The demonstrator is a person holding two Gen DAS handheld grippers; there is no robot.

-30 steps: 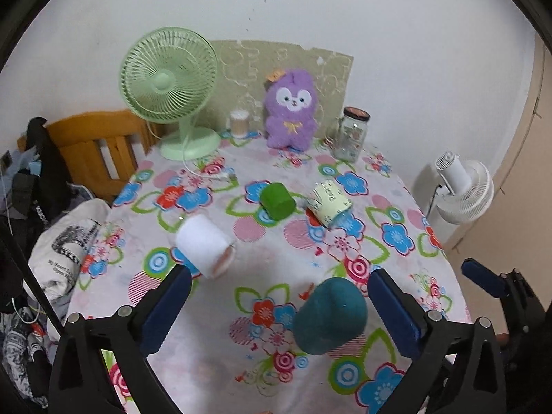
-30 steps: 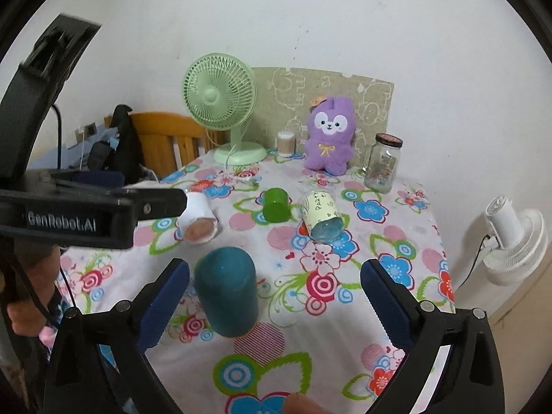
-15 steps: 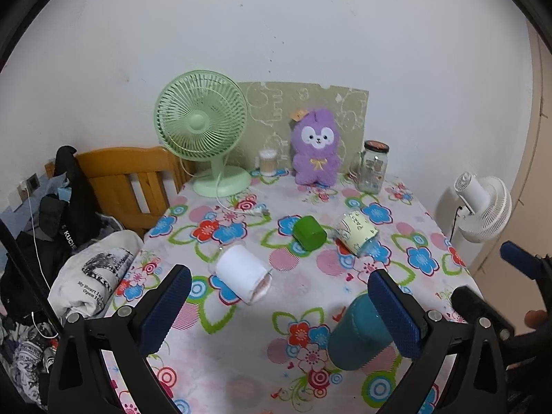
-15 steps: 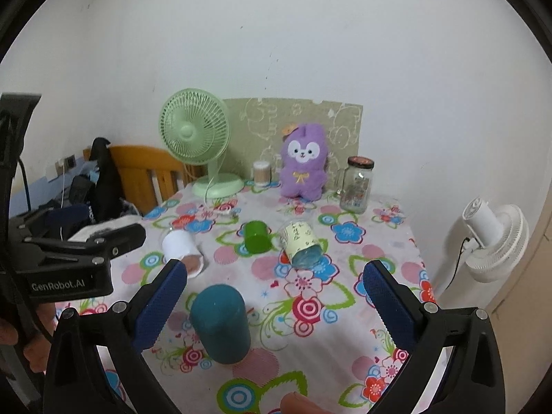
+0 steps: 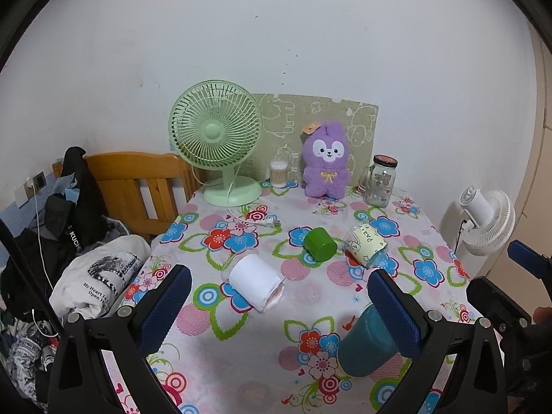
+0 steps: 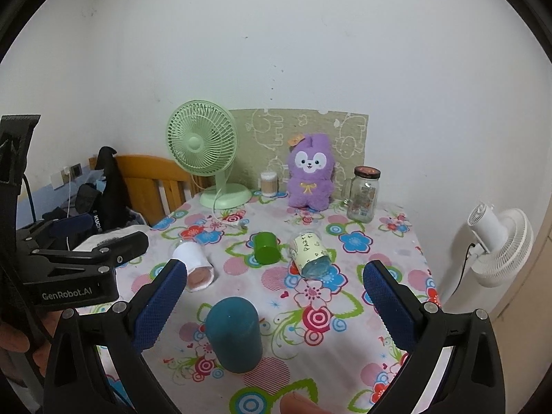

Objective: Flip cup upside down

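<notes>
Both grippers are spread wide and hold nothing. The left gripper [image 5: 279,296] hangs over the near edge of the table with the floral plastic cloth [image 5: 241,345]; the right gripper [image 6: 272,291] hangs there too, further toward the near right corner.

Four cups are on the table. One, the dark teal cup [image 6: 234,334], stands upside down near the near edge, between the right gripper's blue pads [image 6: 160,303] but apart from both. Three lie on their sides around the middle: the white paper cup [image 5: 255,281] toward the left edge, the small green plastic cup [image 5: 320,244] in the centre, and the pale yellow printed cup [image 5: 367,245] just beside it.

Along the far edge stand one green desk fan [image 5: 217,138], one cotton-swab tub [image 5: 278,173], one purple plush bunny [image 5: 326,160] and one glass jar with a dark lid [image 5: 381,181]. One white fan [image 5: 488,222] stands off the right edge.
</notes>
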